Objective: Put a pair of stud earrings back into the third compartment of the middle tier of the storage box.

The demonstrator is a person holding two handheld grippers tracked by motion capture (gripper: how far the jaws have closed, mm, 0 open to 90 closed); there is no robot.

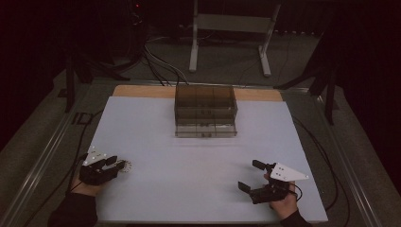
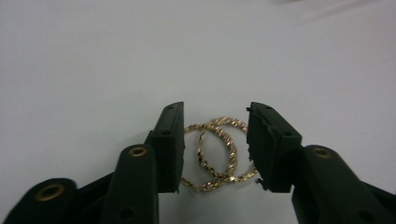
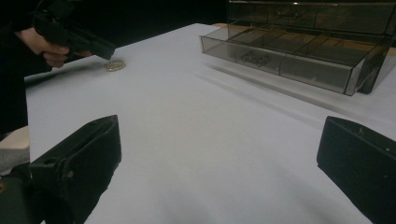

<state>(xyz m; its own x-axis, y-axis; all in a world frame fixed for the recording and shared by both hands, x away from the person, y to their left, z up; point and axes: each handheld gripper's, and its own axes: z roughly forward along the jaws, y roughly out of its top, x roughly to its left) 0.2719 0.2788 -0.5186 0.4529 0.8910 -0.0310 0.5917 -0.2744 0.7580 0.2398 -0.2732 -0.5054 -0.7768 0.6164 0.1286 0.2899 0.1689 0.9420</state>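
Note:
Two twisted gold hoop earrings (image 2: 223, 125) lie overlapping on the white table top, also seen as a small pale ring (image 1: 126, 166) near the front left. My left gripper (image 2: 215, 140) is down at the table with its black jaws on either side of the hoops, their pads at the hoops' outer edges. From above, the left gripper (image 1: 117, 163) points right at the earrings. My right gripper (image 1: 248, 175) rests at the front right, open and holding nothing. In the right gripper view its jaws (image 3: 219, 154) stand wide apart, with the left gripper (image 3: 105, 51) and the earrings (image 3: 115, 66) far off.
A smoky clear drawer box (image 1: 205, 111) stands at the table's back middle, its lowest drawer (image 3: 289, 56) pulled out toward me, with small dark items inside. Cables run along both table sides. A white metal stand (image 1: 229, 23) is on the floor behind.

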